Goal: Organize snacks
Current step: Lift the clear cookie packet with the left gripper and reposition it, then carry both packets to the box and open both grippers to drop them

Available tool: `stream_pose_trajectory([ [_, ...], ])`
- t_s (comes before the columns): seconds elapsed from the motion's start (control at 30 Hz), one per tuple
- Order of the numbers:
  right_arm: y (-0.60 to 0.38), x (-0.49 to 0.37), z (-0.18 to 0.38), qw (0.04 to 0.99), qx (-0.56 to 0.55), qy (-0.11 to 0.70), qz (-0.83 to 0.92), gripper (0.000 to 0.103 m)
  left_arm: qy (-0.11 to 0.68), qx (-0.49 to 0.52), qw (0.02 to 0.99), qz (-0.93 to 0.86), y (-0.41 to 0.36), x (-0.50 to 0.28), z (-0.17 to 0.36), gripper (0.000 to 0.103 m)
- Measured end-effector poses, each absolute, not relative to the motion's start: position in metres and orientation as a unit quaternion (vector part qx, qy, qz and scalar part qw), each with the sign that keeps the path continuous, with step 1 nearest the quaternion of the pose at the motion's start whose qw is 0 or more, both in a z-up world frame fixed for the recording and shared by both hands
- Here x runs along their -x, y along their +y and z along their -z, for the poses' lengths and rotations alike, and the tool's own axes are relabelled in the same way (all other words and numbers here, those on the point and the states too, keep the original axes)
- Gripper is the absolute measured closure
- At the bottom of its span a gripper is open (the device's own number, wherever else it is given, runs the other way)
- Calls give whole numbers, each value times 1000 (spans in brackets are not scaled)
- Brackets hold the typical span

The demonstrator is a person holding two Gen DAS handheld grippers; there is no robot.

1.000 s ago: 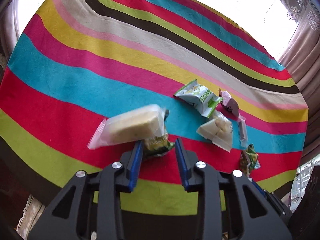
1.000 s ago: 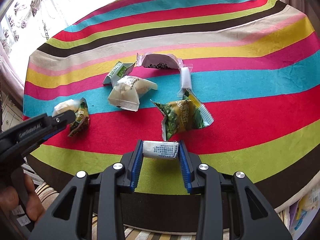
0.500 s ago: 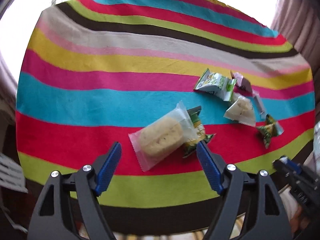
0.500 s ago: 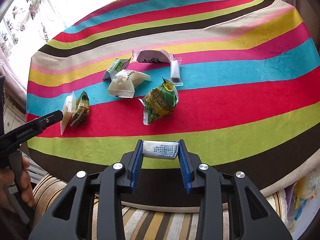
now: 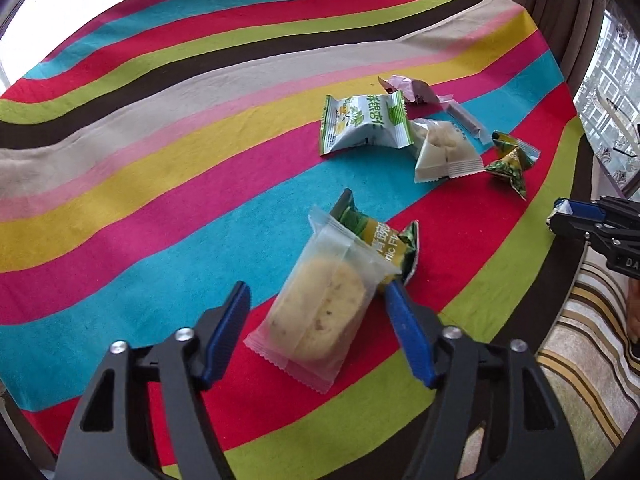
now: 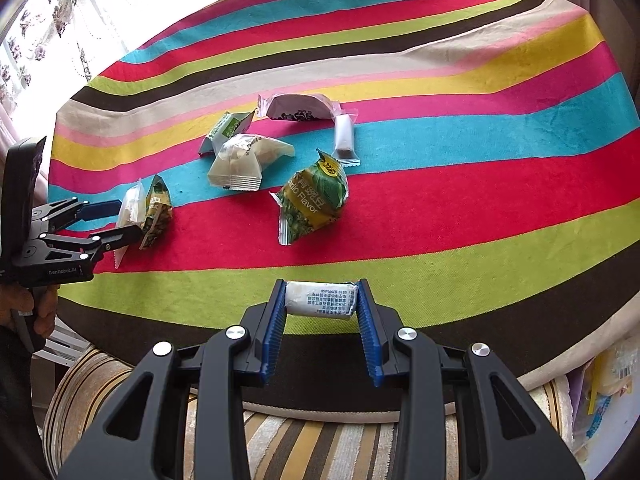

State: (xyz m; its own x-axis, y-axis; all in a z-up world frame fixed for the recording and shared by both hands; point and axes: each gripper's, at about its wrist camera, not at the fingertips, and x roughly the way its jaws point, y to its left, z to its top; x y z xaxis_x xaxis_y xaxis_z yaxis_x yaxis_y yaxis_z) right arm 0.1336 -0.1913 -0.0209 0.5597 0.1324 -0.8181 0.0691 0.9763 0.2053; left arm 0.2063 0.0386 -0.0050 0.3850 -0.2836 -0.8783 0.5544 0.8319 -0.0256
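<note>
The tablecloth (image 5: 168, 184) is soft, fuzzy cloth and it does not shine. Between the fingers of the left gripper (image 5: 320, 312) lies a cake pack (image 5: 320, 304) in cloudy, see-through plastic with a zigzag edge. Just past it the green pack (image 5: 384, 240) is shiny, crinkly plastic. The left gripper is dull black plastic with round silver metal screws, and its pads (image 5: 226, 332) are blue. The right gripper (image 6: 322, 300) has ridged blue pads (image 6: 275, 332) too. They press on a small white pack (image 6: 320, 300) with a smooth printed wrapper.
</note>
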Motion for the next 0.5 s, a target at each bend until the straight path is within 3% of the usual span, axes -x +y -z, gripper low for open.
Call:
stream_pose_trajectory([
  [0.1, -191, -134, 22, 876, -106, 471, -19, 68, 500, -138, 822, 236, 41, -198, 11, 61],
  [0.33, -189, -132, 21, 877, -96, 470, -23, 68, 522, -95, 818, 224, 30, -173, 11, 64],
  [0.4, -189, -128, 19, 878, -92, 469, -23, 68, 530, -74, 814, 227, 26, -166, 13, 56],
  [0.43, -189, -126, 18, 878, -92, 469, -22, 68, 528, -69, 816, 226, 25, -163, 13, 47],
  [0.5, -192, -122, 17, 879, -91, 468, -21, 68, 523, -70, 821, 219, 22, -161, 14, 45],
])
